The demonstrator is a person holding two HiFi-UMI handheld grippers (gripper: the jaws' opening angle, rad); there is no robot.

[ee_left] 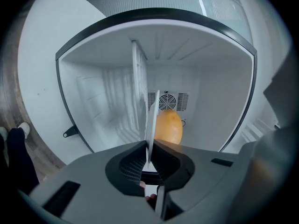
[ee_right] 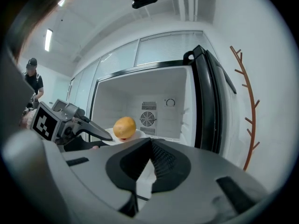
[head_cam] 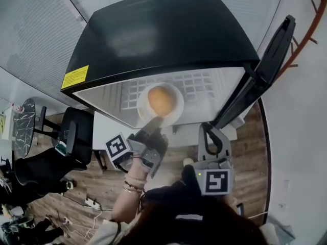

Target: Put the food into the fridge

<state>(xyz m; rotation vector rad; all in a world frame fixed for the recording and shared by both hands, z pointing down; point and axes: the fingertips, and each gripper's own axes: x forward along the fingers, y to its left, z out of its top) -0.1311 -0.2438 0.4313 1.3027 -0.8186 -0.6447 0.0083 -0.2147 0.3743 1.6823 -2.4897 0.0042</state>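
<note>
Left gripper (head_cam: 153,122) is clamped on the near rim of a white plate (head_cam: 177,107) carrying a round orange food item (head_cam: 161,100), inside the open fridge (head_cam: 163,34) over its wire shelf (head_cam: 204,83); right gripper (head_cam: 206,127), jaws closed and empty, is at near right, outside.

Door swung wide at the frame's right, the black compact fridge (head_cam: 163,34) offers an open mouth beside its black door (head_cam: 268,65). At centre, a white round plate (head_cam: 179,108) carrying a round orange food item (head_cam: 161,100) fills mid-shelf. The left gripper (head_cam: 155,121) is clamped on the plate's near rim, and the white wire shelf (head_cam: 209,83) is bare to its right.
</note>
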